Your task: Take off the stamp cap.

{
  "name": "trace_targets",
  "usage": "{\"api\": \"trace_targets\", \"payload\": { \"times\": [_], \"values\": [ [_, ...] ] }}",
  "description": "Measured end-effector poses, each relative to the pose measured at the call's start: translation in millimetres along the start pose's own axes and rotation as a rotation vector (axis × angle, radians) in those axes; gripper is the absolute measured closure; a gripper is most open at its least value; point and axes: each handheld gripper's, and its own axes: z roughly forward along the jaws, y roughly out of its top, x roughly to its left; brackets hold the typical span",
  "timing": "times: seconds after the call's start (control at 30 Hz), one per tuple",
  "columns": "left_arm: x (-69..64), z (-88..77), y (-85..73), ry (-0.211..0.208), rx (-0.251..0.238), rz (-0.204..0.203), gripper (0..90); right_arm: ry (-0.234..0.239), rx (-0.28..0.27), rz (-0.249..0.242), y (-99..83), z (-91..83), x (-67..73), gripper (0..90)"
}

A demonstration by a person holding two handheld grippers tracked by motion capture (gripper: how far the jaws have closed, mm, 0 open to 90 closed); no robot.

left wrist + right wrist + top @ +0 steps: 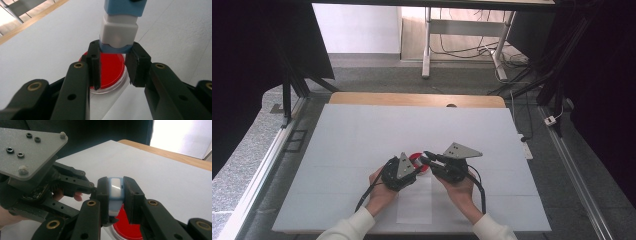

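device (119,30) white-blue, unlabelled | both tongs (116,202) clamped | dish (111,67) red below

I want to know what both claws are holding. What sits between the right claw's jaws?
A small white-and-blue block, pinched between the right claw jaws in the right gripper view, above a red dish.

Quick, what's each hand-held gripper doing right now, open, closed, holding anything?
Left hand-held gripper: closed on one end of the blue and white block.
Right hand-held gripper: closed on the same block, above the red dish.
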Motion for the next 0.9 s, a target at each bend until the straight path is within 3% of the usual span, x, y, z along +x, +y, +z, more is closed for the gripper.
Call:
{"api": "trace_targets", "payload": {
  "times": [0.1,0.23,0.37,0.43,0.47,0.53,0.9],
  "values": [
    [1.7,1.0,-1.5,-0.015,-0.002,-0.035,66.1,-0.006,-0.001,-0.003,-1.3,0.5,1.0,75.3],
    [1.0,0.8,-1.4,-0.01,-0.002,-0.028,66.1,-0.007,-0.004,-0.006,-1.9,0.7,1.8,75.3],
    [-1.1,0.7,-0.9,0.011,0.01,0.014,66.1,-0.004,0.001,-0.012,-1.2,0.1,1.2,75.3],
    [-1.1,4.3,-3.8,0.011,0.049,0.043,66.2,-0.012,-0.015,-0.012,-0.1,-1.9,0.9,75.4],
    [-0.5,5.6,-5.7,0.008,0.052,0.036,66.2,-0.024,-0.025,-0.018,2.1,-4.5,-0.1,75.4],
    [1.6,5.1,-5.9,-0.005,0.036,0.01,66.2,-0.025,-0.043,-0.004,6.0,-10.5,-4.8,75.5],
    [2.6,2.1,-4.5,0.002,0.012,0.01,66.1,-0.019,-0.041,0.008,6.1,-12.6,-7.9,75.5]
  ]
}}
